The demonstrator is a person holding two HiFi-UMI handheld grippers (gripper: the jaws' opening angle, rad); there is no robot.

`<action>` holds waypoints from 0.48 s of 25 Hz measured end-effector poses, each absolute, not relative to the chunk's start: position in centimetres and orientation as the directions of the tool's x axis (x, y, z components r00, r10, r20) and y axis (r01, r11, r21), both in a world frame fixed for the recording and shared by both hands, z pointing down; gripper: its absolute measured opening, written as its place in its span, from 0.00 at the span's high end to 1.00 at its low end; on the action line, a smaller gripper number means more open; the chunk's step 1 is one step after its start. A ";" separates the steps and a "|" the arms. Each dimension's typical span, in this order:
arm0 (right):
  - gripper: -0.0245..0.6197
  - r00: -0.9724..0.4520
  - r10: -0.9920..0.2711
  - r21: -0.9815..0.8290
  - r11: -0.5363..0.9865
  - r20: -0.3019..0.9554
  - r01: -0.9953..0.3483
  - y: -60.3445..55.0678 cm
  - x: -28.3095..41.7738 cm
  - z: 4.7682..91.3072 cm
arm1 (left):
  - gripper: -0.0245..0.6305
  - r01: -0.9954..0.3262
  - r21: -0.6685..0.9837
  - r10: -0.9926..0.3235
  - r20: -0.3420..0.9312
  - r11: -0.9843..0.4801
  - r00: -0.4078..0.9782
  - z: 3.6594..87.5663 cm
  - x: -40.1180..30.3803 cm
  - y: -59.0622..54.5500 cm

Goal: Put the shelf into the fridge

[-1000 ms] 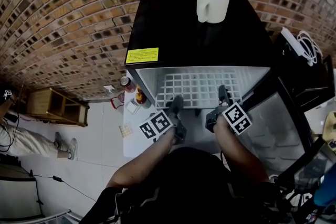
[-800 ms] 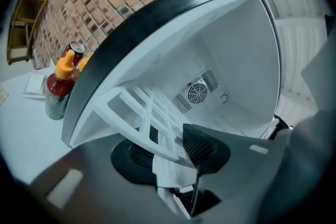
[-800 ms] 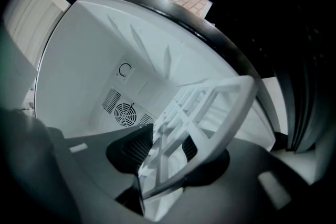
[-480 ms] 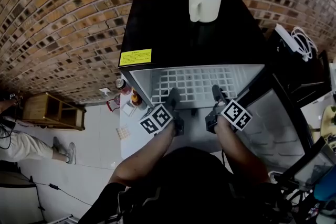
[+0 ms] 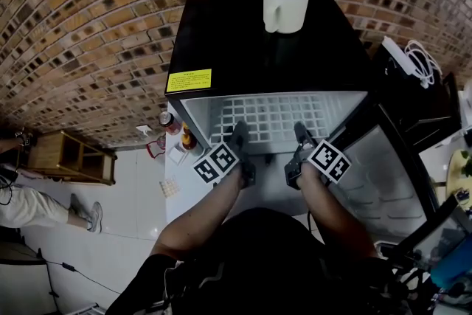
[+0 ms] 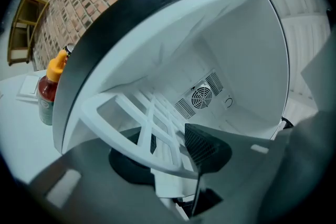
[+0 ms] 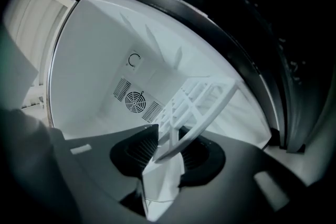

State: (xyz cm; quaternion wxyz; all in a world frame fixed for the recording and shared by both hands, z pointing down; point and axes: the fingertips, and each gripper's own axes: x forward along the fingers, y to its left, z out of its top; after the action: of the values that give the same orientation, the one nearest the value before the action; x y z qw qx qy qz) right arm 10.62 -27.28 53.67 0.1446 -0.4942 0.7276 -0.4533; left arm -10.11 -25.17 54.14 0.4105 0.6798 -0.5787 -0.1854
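The white grid shelf (image 5: pixel 269 118) lies level inside the open black fridge (image 5: pixel 265 48), with its front bar at the opening. My left gripper (image 5: pixel 240 133) is at the bar's left part. In the left gripper view the left gripper (image 6: pixel 165 157) has just been opening, and the shelf (image 6: pixel 152 113) bar runs loose between its jaws. My right gripper (image 5: pixel 301 133) is at the bar's right part. Seen from the right gripper view, the right gripper (image 7: pixel 168 157) has just been closing, and its pads sit against the shelf (image 7: pixel 202 99) bar.
A white jug (image 5: pixel 285 4) stands on the fridge top. The fridge door (image 5: pixel 383 166) hangs open at the right. Bottles (image 5: pixel 188 135) stand on the floor left of the fridge, one a red sauce bottle (image 6: pixel 50 86). A wooden rack (image 5: pixel 74 158) and a brick wall (image 5: pixel 88 26) lie further left.
The left gripper has edged a little toward the fridge along the shelf's front bar. The right gripper stays at the bar's right part.
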 end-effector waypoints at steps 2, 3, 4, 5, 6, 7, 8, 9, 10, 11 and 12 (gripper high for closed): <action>0.78 -0.463 -0.853 -0.799 0.095 0.243 -0.594 -27.6 10.6 53.7 | 0.71 -0.627 0.779 -0.935 0.237 0.020 0.264 54.2 -10.2 -25.5; 0.77 -0.459 -0.855 -0.798 0.095 0.241 -0.595 -27.8 10.6 53.7 | 0.71 -0.623 0.782 -0.933 0.245 0.030 0.263 54.2 -10.2 -25.6; 0.77 -0.456 -0.857 -0.798 0.094 0.239 -0.595 -27.9 10.6 53.6 | 0.71 -0.621 0.783 -0.931 0.254 0.039 0.261 54.2 -10.2 -25.6; 0.78 -0.454 -0.859 -0.799 0.092 0.238 -0.594 -27.9 10.6 53.6 | 0.71 -0.622 0.781 -0.930 0.261 0.046 0.258 54.1 -10.1 -25.4; 0.78 -0.452 -0.860 -0.802 0.090 0.237 -0.591 -27.9 10.5 53.6 | 0.71 -0.627 0.777 -0.930 0.266 0.050 0.255 54.0 -10.1 -25.1; 0.78 -0.451 -0.860 -0.805 0.087 0.236 -0.587 -28.0 10.5 53.7 | 0.71 -0.635 0.771 -0.930 0.268 0.051 0.250 54.0 -10.1 -24.7; 0.78 -0.451 -0.861 -0.808 0.083 0.236 -0.583 -28.2 10.4 53.7 | 0.71 -0.645 0.763 -0.932 0.268 0.051 0.243 53.9 -10.1 -24.4; 0.78 -0.449 -0.861 -0.811 0.079 0.238 -0.580 -28.6 10.4 53.7 | 0.70 -0.654 0.755 -0.935 0.266 0.050 0.235 53.8 -10.1 -24.2; 0.78 -0.446 -0.862 -0.812 0.074 0.240 -0.579 -28.9 10.4 53.8 | 0.71 -0.658 0.751 -0.938 0.261 0.049 0.229 53.8 -10.2 -24.0; 0.78 -0.442 -0.864 -0.811 0.071 0.241 -0.581 -29.2 10.4 53.8 | 0.71 -0.659 0.751 -0.939 0.258 0.046 0.227 53.9 -10.1 -23.9; 0.78 -0.438 -0.866 -0.809 0.072 0.239 -0.583 -29.3 10.4 53.9 | 0.71 -0.656 0.753 -0.939 0.257 0.045 0.231 53.9 -10.1 -23.9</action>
State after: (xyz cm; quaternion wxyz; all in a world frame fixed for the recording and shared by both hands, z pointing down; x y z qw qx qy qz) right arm 10.36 -29.31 53.86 0.1554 -0.5066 0.7153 -0.4556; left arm -10.08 -23.95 53.92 0.4091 0.6693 -0.5958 -0.1725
